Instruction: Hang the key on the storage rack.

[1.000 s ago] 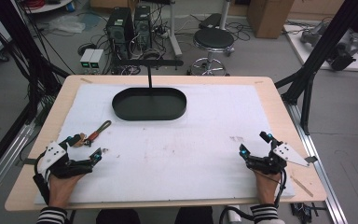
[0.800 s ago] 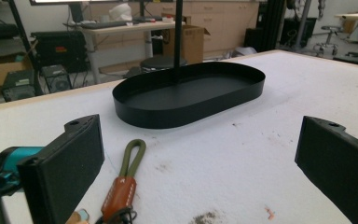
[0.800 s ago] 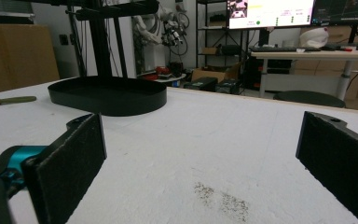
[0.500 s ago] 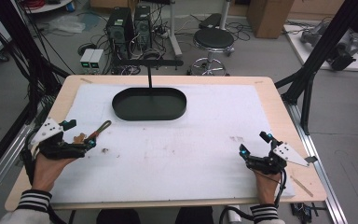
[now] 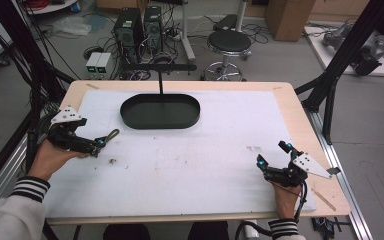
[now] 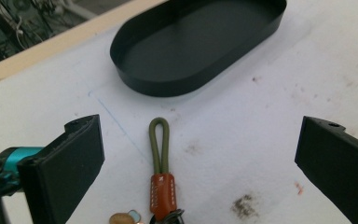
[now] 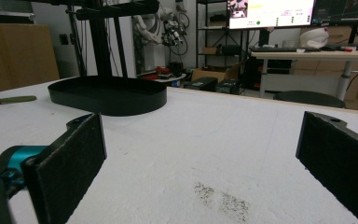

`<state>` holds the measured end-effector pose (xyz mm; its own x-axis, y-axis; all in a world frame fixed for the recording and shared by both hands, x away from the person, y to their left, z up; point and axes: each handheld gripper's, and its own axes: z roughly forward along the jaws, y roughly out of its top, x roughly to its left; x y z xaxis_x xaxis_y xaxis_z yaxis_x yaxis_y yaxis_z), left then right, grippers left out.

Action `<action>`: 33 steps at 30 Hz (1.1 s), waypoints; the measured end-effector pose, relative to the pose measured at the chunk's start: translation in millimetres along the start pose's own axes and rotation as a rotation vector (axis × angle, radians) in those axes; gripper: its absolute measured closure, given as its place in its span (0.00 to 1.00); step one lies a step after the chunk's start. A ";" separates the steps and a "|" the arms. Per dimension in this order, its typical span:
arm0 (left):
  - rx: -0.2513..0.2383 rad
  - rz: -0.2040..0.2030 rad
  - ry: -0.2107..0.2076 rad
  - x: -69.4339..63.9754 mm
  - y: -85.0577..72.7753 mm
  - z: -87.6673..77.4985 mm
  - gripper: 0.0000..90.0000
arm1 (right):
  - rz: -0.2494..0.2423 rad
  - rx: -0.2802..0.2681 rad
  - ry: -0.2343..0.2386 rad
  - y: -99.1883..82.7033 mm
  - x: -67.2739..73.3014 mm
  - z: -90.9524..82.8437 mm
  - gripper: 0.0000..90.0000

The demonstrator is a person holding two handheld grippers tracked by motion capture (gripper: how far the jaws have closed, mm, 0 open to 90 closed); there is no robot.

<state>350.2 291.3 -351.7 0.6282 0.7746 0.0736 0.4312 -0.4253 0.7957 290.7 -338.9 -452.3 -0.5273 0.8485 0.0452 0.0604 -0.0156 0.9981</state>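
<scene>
Lab / robotics test bay, from what I see on my feeds.
Worktop (image 5: 290,100) sits inside a black strut frame (image 5: 352,47); PC towers (image 5: 140,27), loose cables (image 5: 105,50) and a stool (image 5: 228,42) on the grey floor behind; monitors (image 7: 270,11), desks (image 7: 307,56) and robot hardware (image 7: 168,25) farther back in the right gripper view.

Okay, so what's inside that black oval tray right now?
Nothing shows inside the black oval tray: its dark floor looks bare in the left gripper view. In the high view a thin stand post crosses its far rim. The keychain strap lies outside it, between the open left gripper jaws.
</scene>
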 end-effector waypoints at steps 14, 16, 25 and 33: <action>0.272 0.062 0.034 14.6 16.3 28.7 0.02 | -0.003 -0.003 0.000 -0.1 0.0 0.3 0.01; 0.309 0.064 0.033 15.7 15.4 34.4 0.02 | -0.003 -0.003 0.000 0.0 -0.1 0.2 0.01; 0.407 0.056 -0.004 18.4 15.5 52.0 0.15 | -0.002 -0.003 -0.001 -0.1 -0.2 0.1 0.01; 0.497 0.044 -0.003 21.9 10.2 66.3 0.21 | 0.005 -0.003 -0.001 -0.1 -0.1 0.0 0.01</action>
<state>411.3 272.9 -381.9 0.6542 0.7498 0.0986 0.6602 -0.6298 0.4092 290.8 -339.0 -452.4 -0.5263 0.8488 0.0500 0.0604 -0.0214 0.9979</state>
